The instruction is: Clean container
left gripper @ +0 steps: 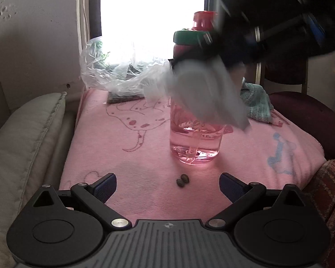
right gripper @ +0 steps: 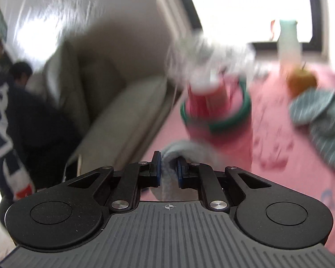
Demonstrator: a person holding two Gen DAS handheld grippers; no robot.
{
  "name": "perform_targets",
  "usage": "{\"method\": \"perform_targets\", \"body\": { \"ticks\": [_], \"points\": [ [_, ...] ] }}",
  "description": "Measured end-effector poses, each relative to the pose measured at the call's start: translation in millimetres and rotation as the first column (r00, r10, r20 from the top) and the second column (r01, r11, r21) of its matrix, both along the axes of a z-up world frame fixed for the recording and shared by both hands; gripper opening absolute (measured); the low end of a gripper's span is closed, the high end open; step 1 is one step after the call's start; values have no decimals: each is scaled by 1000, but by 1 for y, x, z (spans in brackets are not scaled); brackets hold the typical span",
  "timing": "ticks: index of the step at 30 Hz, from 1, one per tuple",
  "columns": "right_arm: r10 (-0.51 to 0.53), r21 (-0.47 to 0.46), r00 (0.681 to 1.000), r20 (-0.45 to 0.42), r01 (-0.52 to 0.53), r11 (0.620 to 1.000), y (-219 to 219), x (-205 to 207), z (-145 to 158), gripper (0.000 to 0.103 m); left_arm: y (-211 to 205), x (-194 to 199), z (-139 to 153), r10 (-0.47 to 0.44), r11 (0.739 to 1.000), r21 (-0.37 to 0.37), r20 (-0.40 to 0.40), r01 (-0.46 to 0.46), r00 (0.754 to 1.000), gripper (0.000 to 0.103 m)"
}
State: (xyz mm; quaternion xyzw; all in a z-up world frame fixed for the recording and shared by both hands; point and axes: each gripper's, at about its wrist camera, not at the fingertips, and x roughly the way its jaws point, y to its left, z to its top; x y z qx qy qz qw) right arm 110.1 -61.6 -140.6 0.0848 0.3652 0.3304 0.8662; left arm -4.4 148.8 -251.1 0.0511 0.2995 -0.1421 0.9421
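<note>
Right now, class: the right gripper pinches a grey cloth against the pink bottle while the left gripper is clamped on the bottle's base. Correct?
Not quite. The left gripper is open and empty, short of the pink bottle, as the left wrist view shows. The right gripper does pinch the grey cloth.

Item count: one clear bottle (left gripper: 195,120) with a green and red lid, one grey cloth (left gripper: 210,93), one teal cloth (left gripper: 256,102) at 2 o'clock from the bottle. One plastic bag (left gripper: 114,71) at 10 o'clock, two small dark pellets (left gripper: 182,180) at 6 o'clock. The right wrist view adds one white bottle (right gripper: 288,42) and one orange fruit (right gripper: 301,82).
</note>
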Motion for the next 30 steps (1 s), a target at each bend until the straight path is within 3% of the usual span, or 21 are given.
{"method": "perform_targets", "body": {
  "ticks": [3,7,9,11,14,18,21,25,28,30],
  "points": [
    [-45,0,999,-28,45,999,3,8,-21,14,-4,-5,0,-40,999,13,-8,40,999,99],
    [-93,-26,964,-248,89,996,0,29,-73,14,-12,-13,-10,-100,991,85,-42,104,994,99],
    [-103,-30,947,-304,98,995,-2,32,-90,14,-13,-16,-15,-105,989,104,-50,110,993,99],
    [-97,-33,948,-304,91,995,-4,30,-92,14,-12,-17,-15,-102,989,99,-52,107,993,99],
    [-59,-18,963,-262,56,998,-6,19,-71,14,-11,-14,-14,-94,991,97,-45,98,995,99],
    [-21,37,999,-48,23,999,-13,-7,-14,14,-11,-11,-14,-86,993,77,-45,89,995,99],
    [-6,7,997,71,6,1000,-18,-16,6,15,-15,-12,-13,-97,992,74,-40,100,994,99],
    [-22,-54,998,-63,18,998,-25,-3,-33,15,-21,-16,-10,-114,990,84,-31,117,993,99],
    [-73,-81,979,-193,58,995,-31,10,-68,15,-23,-18,-9,-115,989,90,-31,118,993,99],
    [-105,-69,969,-224,92,993,-35,11,-76,15,-23,-19,-8,-115,989,91,-28,118,993,99]
  ]
}}
